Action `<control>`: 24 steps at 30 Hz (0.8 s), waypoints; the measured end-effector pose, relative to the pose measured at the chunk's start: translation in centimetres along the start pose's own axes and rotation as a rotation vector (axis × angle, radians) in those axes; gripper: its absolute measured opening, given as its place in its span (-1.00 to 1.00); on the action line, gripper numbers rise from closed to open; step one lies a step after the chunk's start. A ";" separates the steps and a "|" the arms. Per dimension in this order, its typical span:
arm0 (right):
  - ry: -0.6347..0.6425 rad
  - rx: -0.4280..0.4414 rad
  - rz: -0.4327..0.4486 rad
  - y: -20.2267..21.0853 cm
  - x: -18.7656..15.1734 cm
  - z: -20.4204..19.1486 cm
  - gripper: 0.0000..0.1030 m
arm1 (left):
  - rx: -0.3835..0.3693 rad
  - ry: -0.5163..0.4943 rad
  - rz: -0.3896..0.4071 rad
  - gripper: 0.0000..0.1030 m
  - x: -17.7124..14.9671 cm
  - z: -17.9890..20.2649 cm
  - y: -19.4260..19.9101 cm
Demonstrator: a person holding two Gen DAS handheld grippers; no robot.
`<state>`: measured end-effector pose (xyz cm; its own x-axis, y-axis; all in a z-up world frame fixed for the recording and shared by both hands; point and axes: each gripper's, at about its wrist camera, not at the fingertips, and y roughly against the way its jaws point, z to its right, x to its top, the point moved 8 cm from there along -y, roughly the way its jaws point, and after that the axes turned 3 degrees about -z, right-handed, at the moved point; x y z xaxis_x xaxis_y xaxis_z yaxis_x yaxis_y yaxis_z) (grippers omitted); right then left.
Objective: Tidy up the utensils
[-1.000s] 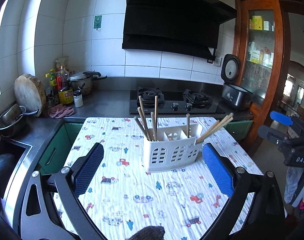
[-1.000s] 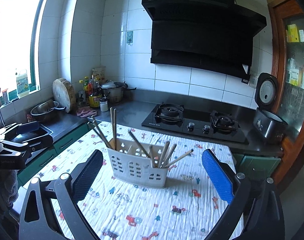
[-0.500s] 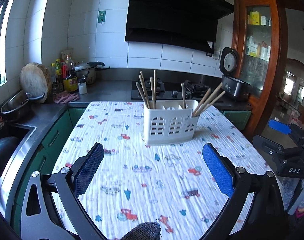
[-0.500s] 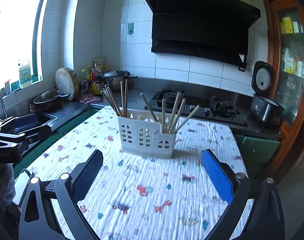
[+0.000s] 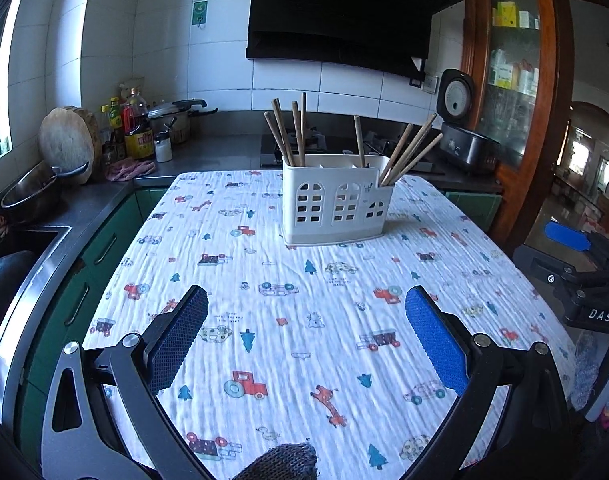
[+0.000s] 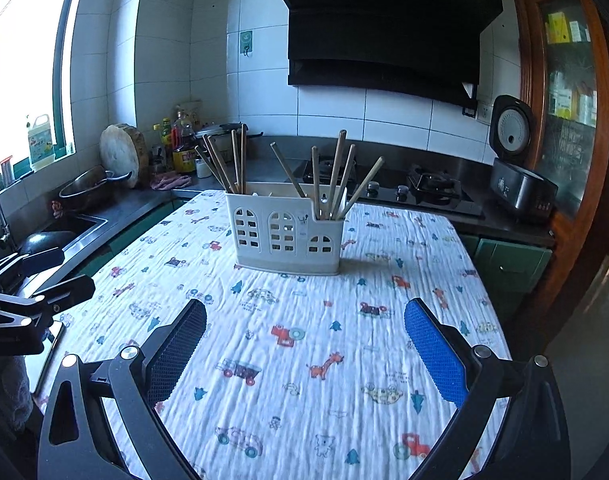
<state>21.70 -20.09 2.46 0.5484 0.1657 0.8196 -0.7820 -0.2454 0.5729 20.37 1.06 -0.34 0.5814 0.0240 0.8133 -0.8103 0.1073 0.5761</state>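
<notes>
Nearest, the left gripper point(image 5: 304, 330) hovered low over the bench point(image 5: 264, 340), its fingers point(image 5: 180, 334) spread wide with nothing between them. Likewise the right gripper point(image 6: 304, 344) hung over the printed cloth point(image 6: 304, 360), fingers point(image 6: 434, 350) fully apart and holding nothing; in the left wrist view it showed at 3 o'clock, off the bench edge.

Farther on, at 12 o'clock in both views, stood the white utensil caddy point(image 5: 336, 208) on the cloth, well apart from either gripper. Wooden chopsticks point(image 5: 288, 132) filled it unevenly: a cluster leaned in the left compartment, one stick point(image 5: 359, 140) stood alone near the middle, and several point(image 5: 410, 150) splayed outward at the right end. How many compartments divided it could not be told for certain.

Beyond lay the gas hob point(image 6: 420, 188), a rice cooker point(image 6: 516, 168) at 2 o'clock, and bottles point(image 6: 182, 140) with a chopping block point(image 6: 120, 152) at 10 o'clock.

The risks, as I judged them: the caddy looked light, so tugging a leaning stick sideways might tip or drag it, and the loose cloth could slide with it. Thin round sticks might also roll out of a pinch made off-centre.
</notes>
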 end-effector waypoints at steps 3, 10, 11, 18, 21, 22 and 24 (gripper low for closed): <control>-0.003 0.005 -0.004 0.0 -0.3 0.0 0.86 | 0.000 0.003 0.001 0.90 -0.2 0.1 0.1; -0.002 0.009 -0.011 0.0 -0.7 -0.3 0.86 | 0.002 0.006 -0.003 0.90 -0.4 0.2 0.2; -0.003 0.009 -0.012 0.0 -0.8 -0.3 0.86 | 0.002 0.005 -0.003 0.90 -0.4 0.2 0.2; -0.005 0.018 -0.020 -0.1 -1.3 -0.6 0.86 | -0.013 -0.005 0.008 0.90 -0.7 0.8 0.4; -0.007 0.019 -0.021 -0.1 -1.3 -0.7 0.86 | -0.012 -0.013 0.003 0.90 -0.7 0.9 0.4; -0.008 0.021 -0.023 -0.1 -1.4 -0.7 0.86 | -0.009 -0.016 0.003 0.90 -0.7 1.0 0.4; -0.007 0.018 -0.025 -0.2 -1.5 -0.7 0.86 | 0.006 -0.017 0.002 0.90 -0.7 0.8 0.4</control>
<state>20.82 -19.62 1.15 0.5696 0.1653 0.8051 -0.7628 -0.2585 0.5927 19.57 0.25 -0.66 0.5781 0.0077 0.8159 -0.8122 0.1014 0.5745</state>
